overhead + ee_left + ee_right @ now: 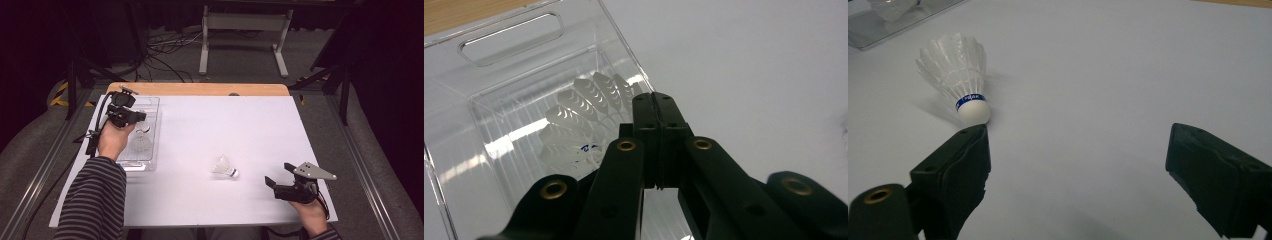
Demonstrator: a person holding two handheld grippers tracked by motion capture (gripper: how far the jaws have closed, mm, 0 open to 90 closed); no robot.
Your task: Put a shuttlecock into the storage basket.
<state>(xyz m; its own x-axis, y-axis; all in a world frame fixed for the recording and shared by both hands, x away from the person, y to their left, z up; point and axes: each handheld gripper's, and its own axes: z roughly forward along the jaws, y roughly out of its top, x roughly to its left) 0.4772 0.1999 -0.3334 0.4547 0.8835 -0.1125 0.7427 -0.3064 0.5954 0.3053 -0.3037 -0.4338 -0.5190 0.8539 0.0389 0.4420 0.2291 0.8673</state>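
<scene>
A feather-light shuttlecock [957, 75] lies on its side on the white table [200, 125], just ahead of your right claw [1075, 165], whose jaws stand wide and empty; take it by the firm cork tip, since the skirt likely crushes easily. Your left claw [656, 117], shut on nothing, hovers over the clear tray [511, 37] holding another shuttlecock [579, 117].

Grey carpet floor [240, 65], tangled cables [167, 50], white metal frame [245, 30], dark surroundings.
</scene>
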